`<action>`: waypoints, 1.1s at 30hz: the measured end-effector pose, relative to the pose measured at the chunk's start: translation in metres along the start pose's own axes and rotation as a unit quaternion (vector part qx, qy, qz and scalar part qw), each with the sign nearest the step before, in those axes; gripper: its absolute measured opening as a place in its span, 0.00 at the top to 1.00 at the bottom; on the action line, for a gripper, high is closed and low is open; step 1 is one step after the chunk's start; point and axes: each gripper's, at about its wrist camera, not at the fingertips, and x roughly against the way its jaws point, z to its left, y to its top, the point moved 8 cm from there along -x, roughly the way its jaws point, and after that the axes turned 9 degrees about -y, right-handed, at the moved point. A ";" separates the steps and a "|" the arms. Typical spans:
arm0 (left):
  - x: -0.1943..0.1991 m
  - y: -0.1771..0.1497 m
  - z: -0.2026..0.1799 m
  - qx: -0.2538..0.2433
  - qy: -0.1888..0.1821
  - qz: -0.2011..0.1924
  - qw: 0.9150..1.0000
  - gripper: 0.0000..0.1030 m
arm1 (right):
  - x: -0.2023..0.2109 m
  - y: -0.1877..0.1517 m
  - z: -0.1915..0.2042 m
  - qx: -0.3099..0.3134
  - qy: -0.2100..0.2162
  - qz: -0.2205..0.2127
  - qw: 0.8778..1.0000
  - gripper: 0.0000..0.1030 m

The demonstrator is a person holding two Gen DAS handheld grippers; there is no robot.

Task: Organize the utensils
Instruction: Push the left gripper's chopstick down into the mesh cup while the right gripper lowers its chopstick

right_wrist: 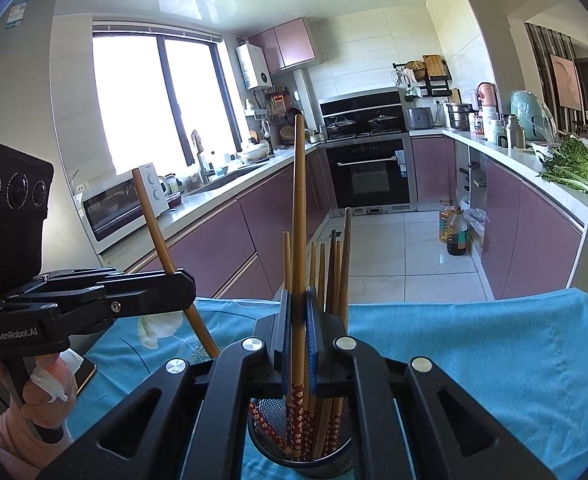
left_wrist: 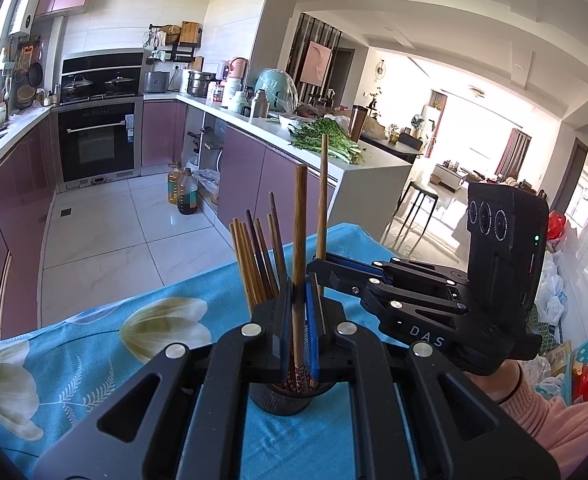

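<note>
A black mesh holder (left_wrist: pixel 278 402) (right_wrist: pixel 300 454) stands on the blue flowered cloth (left_wrist: pixel 94 360), with several wooden chopsticks (left_wrist: pixel 256 264) (right_wrist: pixel 330 276) upright in it. My left gripper (left_wrist: pixel 300 290) (right_wrist: pixel 188 280) is shut on one brown chopstick (left_wrist: pixel 300 232) (right_wrist: pixel 160 236). That stick leans, and its patterned lower end reaches into the holder. My right gripper (right_wrist: pixel 299 302) (left_wrist: pixel 319 265) is shut on a lighter chopstick (right_wrist: pixel 299 208) (left_wrist: pixel 323 192), held nearly upright with its red patterned end inside the holder. Both grippers sit close together just above the holder's rim.
The cloth-covered table ends at its far edge (right_wrist: pixel 454 300), with tiled floor beyond. Oil bottles (left_wrist: pixel 184 196) stand on the floor by the purple cabinets. Greens (left_wrist: pixel 330 140) lie on the counter. A person's hand and pink sleeve (left_wrist: pixel 550 412) hold the right gripper.
</note>
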 end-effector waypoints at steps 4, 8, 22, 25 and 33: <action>-0.001 -0.001 0.000 0.000 0.001 0.003 1.000 0.93 | -0.002 -0.001 -0.001 -0.001 0.000 0.002 1.000 0.94; -0.004 -0.001 0.000 0.000 0.002 0.005 1.000 0.93 | -0.003 -0.003 -0.001 -0.003 -0.001 0.004 1.000 0.94; -0.010 -0.004 0.001 -0.002 0.008 0.013 1.000 0.93 | -0.008 -0.007 -0.005 -0.007 -0.002 0.009 1.000 0.94; -0.011 -0.005 0.001 -0.003 0.008 0.015 1.000 0.93 | -0.009 -0.009 -0.006 -0.008 -0.001 0.010 1.000 0.94; -0.014 -0.007 0.003 -0.004 0.010 0.021 1.000 0.93 | -0.013 -0.012 -0.008 -0.011 0.000 0.015 1.000 0.94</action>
